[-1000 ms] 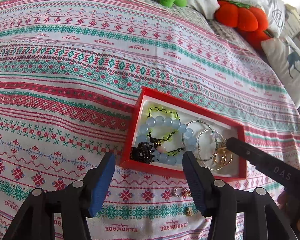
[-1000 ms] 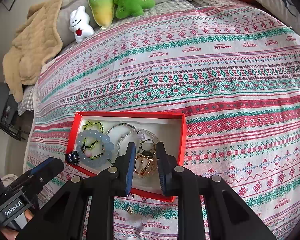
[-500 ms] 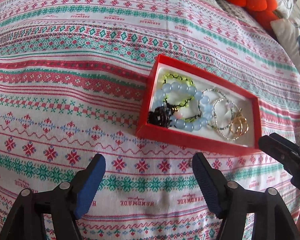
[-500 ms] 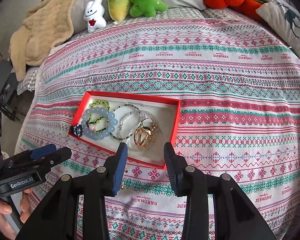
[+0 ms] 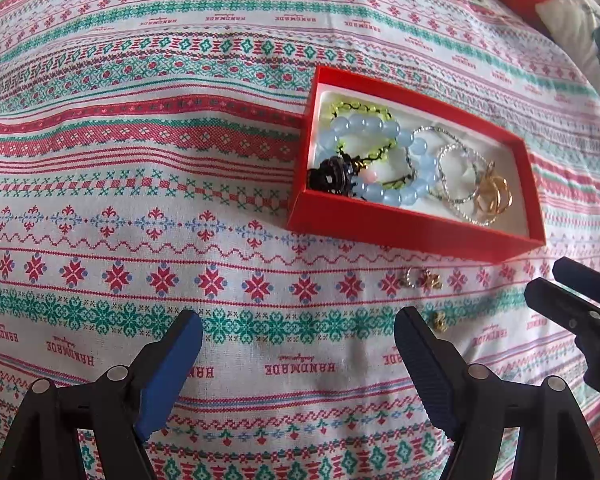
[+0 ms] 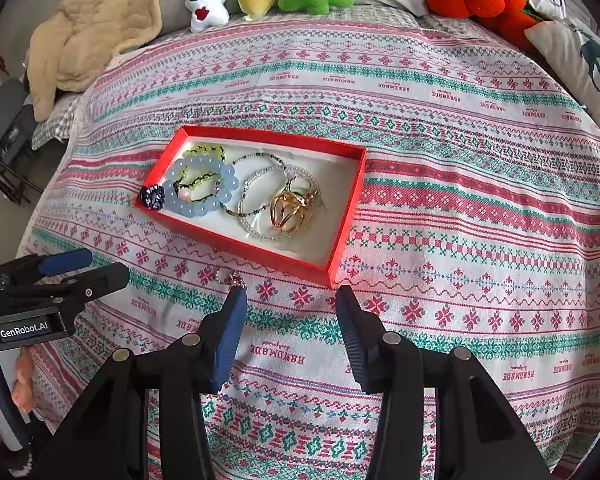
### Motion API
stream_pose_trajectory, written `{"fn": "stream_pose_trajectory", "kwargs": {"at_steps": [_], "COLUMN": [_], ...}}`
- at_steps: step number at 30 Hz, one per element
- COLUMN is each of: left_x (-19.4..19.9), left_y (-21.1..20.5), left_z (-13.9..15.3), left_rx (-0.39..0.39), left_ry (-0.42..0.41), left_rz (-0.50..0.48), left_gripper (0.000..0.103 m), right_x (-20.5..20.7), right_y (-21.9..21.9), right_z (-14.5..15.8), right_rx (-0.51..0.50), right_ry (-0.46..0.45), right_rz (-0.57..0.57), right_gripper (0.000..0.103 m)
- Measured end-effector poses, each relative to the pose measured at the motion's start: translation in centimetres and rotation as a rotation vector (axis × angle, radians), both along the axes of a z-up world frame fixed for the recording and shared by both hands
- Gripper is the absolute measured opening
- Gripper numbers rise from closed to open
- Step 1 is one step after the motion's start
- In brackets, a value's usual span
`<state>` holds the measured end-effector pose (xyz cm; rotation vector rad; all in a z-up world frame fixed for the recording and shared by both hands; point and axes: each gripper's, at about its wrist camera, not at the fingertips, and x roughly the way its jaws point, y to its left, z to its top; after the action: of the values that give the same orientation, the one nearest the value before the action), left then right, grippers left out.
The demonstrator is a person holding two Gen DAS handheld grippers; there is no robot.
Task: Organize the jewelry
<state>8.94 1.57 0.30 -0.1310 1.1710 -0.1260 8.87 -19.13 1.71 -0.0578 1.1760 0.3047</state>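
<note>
Your left gripper (image 5: 298,330) and right gripper (image 6: 290,304) are both spreading wider, nothing between them. The red jewelry box (image 6: 236,242) sits at 11 o'clock of the right one, loose earrings (image 5: 420,279) just below it.

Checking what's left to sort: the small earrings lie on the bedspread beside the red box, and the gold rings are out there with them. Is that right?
Partly. The small earrings do lie on the bedspread beside the red box, but the gold rings are inside it, as the left wrist view shows.

Red box (image 6: 342,216) on pink-and-green patterned bedspread (image 6: 460,140).
</note>
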Motion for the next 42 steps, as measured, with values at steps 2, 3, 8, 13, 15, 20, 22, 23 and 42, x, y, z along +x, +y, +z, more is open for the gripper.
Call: {"fn": "stream_pose_trajectory", "kwargs": {"at_steps": [2, 3, 8, 13, 15, 20, 22, 23, 42], "left_x": [-0.2, -0.3, -0.6, -0.8, -0.8, -0.9, -0.8, -0.6, 1.0], "left_y": [-0.3, -0.5, -0.8, -0.8, -0.8, -1.6, -1.8, -2.0, -6.2], "left_z": [-0.3, -0.5, -1.7, -2.0, -2.0, -1.9, -2.0, -2.1, -4.2], "left_rx": [0.017, 0.028, 0.048, 0.024, -0.004, -0.016, 0.0, 0.004, -0.042], "left_ry": [-0.01, -0.019, -0.034, -0.041, -0.04, -0.037, -0.041, -0.043, -0.071], "left_rz": [-0.028, -0.045, -0.091, -0.11, -0.099, -0.139, -0.148, -0.148, -0.284], "left_gripper": [0.082, 0.082, 0.082, 0.082, 0.082, 0.075, 0.072, 0.069, 0.023], "right_x": [-0.4, -0.7, -2.0, -3.5, -3.8, -3.5, -3.2, -3.1, -1.4], "right_y": [0.1, 0.2, 1.2, 1.9, 2.1, 2.6, 3.1, 3.4, 2.7], "right_z": [-0.4, -0.7, -2.2, -3.8, -4.3, -5.0, -5.1, -5.2, -5.2], "right_rx": [0.003, 0.005, -0.007, -0.011, -0.01, 0.018, 0.029, 0.04, -0.001], "right_ry": [-0.005, -0.009, -0.068, -0.105, -0.107, -0.1, -0.105, -0.1, -0.089], "right_rz": [0.009, 0.017, 0.075, 0.157, 0.191, 0.211, 0.223, 0.234, 0.175], "right_gripper": [0.055, 0.055, 0.055, 0.054, 0.053, 0.041, 0.038, 0.038, 0.01]}}
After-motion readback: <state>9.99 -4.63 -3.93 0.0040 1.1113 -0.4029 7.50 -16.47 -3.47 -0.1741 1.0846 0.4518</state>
